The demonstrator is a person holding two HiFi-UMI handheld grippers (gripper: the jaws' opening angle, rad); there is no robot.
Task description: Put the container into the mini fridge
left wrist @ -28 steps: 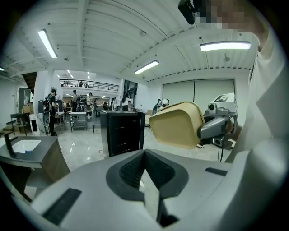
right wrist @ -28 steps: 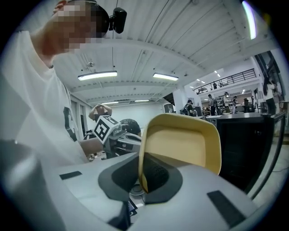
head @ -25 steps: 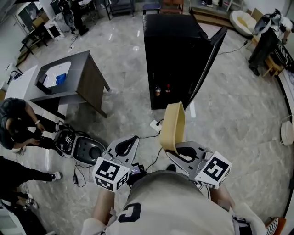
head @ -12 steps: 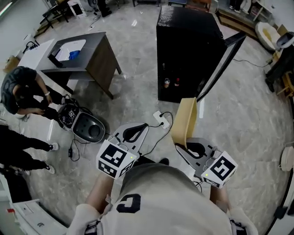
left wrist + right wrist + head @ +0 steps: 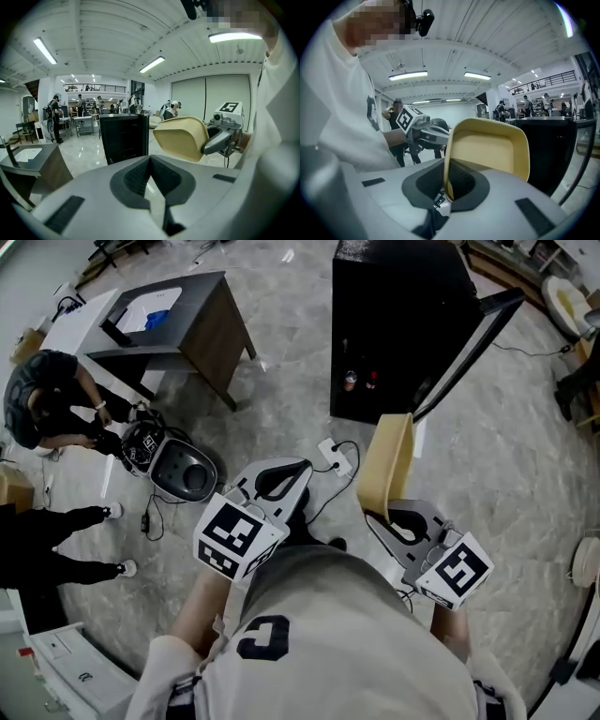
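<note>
- The tan container (image 5: 386, 463) stands on edge in the air. Its rim is pinched in the closed right tool (image 5: 392, 521), short of the black mini fridge (image 5: 398, 306).
- The fridge door (image 5: 466, 348) hangs open, and two bottles (image 5: 360, 382) sit low inside.
- A power strip (image 5: 335, 455) with cables lies on the floor between container and fridge.
- The floor (image 5: 286, 395) is pale marble. A dark bench (image 5: 178, 324) and a crouching person (image 5: 47, 399) are off to the left.
- The left tool (image 5: 281, 479) is closed and empty, held beside the right one before the person's chest.
</note>
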